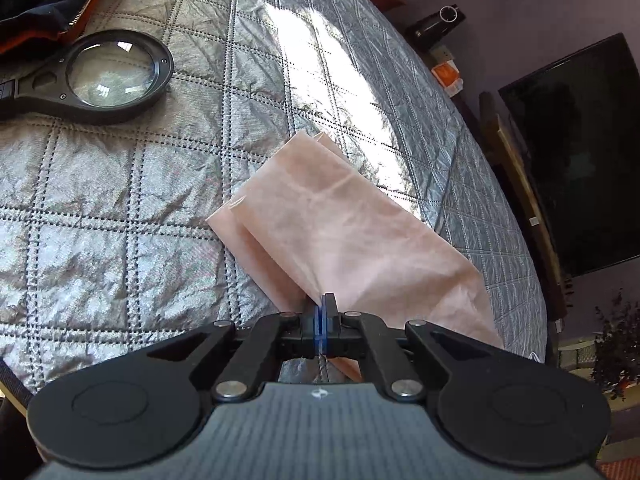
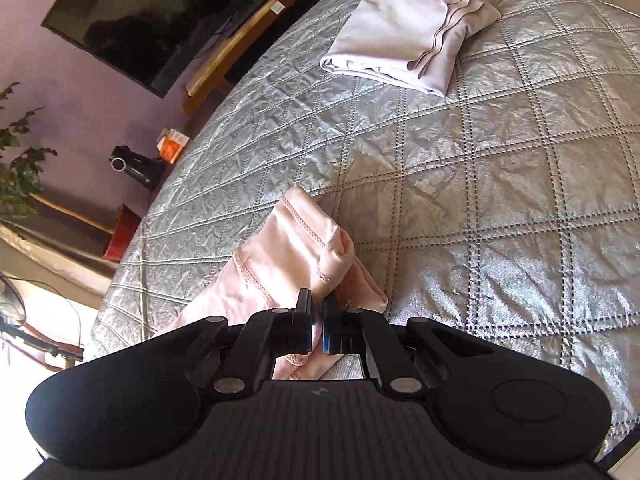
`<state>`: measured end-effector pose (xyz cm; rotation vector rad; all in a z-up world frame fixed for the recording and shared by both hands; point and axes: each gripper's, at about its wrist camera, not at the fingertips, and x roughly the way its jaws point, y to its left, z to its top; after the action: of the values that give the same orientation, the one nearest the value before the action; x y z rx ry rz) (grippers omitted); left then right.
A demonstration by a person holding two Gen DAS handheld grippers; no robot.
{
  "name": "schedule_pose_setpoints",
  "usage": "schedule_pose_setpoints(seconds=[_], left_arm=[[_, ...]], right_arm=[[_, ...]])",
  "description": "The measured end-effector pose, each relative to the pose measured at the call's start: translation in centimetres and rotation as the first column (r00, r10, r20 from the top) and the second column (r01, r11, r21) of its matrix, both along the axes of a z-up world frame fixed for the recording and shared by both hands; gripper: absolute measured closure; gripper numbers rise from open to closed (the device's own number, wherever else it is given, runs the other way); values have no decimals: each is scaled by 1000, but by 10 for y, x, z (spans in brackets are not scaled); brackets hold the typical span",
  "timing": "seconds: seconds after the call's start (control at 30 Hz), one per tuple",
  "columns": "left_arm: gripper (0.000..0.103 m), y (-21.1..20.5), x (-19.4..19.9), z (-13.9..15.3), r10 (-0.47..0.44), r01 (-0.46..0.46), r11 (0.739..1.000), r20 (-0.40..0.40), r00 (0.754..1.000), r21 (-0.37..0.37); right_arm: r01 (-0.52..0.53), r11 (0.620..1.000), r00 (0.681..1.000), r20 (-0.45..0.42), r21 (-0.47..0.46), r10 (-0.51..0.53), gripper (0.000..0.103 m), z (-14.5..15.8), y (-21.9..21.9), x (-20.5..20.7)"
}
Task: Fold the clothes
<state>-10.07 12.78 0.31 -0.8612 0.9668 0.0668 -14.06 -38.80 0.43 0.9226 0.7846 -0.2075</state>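
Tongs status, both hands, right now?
Left tongs: closed on the pink garment.
Right tongs: closed on a bunched fold of the same pink garment.

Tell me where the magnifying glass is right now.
In the left wrist view, the magnifying glass lies on the silver quilted bedspread at upper left, beyond and left of the pink garment.

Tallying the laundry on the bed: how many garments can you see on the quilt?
2. A pink garment lies near the quilt's edge, pinched by both the left gripper and right gripper; a folded white garment sits at the far side. Others may lie outside view.
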Motion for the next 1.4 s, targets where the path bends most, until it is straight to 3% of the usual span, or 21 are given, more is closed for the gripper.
schedule_pose_setpoints(seconds=[0.13,0.23,0.37,0.57,0.67,0.73,0.77,0.83,0.9,0.93,1.0,1.13,1.2,1.23,1.33,1.37,1.4], left_arm=[[98,5,-6,5,13,-13,999,-12,1000,32],[95,7,-13,17,45,-44,995,-4,999,92],[94,0,-19,48,49,-66,980,95,994,188],[87,-64,35,62,-163,139,980,177,970,140],[88,-104,61,48,-288,273,955,154,945,112],[88,-130,72,31,-374,361,924,96,923,129],[92,-138,75,22,-394,384,912,50,918,147],[101,-145,69,10,-416,400,897,54,908,189],[101,-142,69,9,-410,395,903,60,910,169],[101,-140,69,8,-405,392,906,62,912,157],[100,-137,70,7,-395,383,914,71,916,135],[100,-134,68,8,-407,393,908,82,910,147],[100,-135,68,8,-419,403,901,87,904,162],[100,-135,67,9,-426,407,897,89,901,169],[100,-134,68,8,-437,418,893,96,894,168],[100,-134,68,8,-441,421,891,97,892,171],[100,-134,68,8,-443,423,890,98,891,172]], right_arm=[[-18,1000,1000,-24,-24,17,96,-1,2,2],[-64,994,997,-49,-92,59,95,2,10,6],[-100,984,993,-76,-148,89,96,6,16,8],[-136,968,988,-100,-213,116,96,10,24,7],[-123,971,989,-106,-204,103,96,12,23,4],[-117,974,989,-110,-195,96,92,13,22,1],[-120,973,989,-112,-200,99,91,15,22,-1],[-128,970,987,-119,-206,104,88,18,21,-5],[-124,966,987,-128,-228,97,84,22,19,-11],[-118,963,987,-132,-244,88,74,25,17,-15],[-82,962,991,-121,-261,52,68,29,9,-24],[56,992,996,-57,-117,-63,65,28,-17,-40],[74,996,994,-80,47,-70,58,11,-25,-38],[79,990,993,-101,116,-67,57,2,-26,-39],[126,971,991,-78,204,-113,54,-9,-23,-48],[151,956,988,-54,252,-142,50,-13,-24,-49],[172,939,985,-32,298,-170,38,-17,-26,-50]])
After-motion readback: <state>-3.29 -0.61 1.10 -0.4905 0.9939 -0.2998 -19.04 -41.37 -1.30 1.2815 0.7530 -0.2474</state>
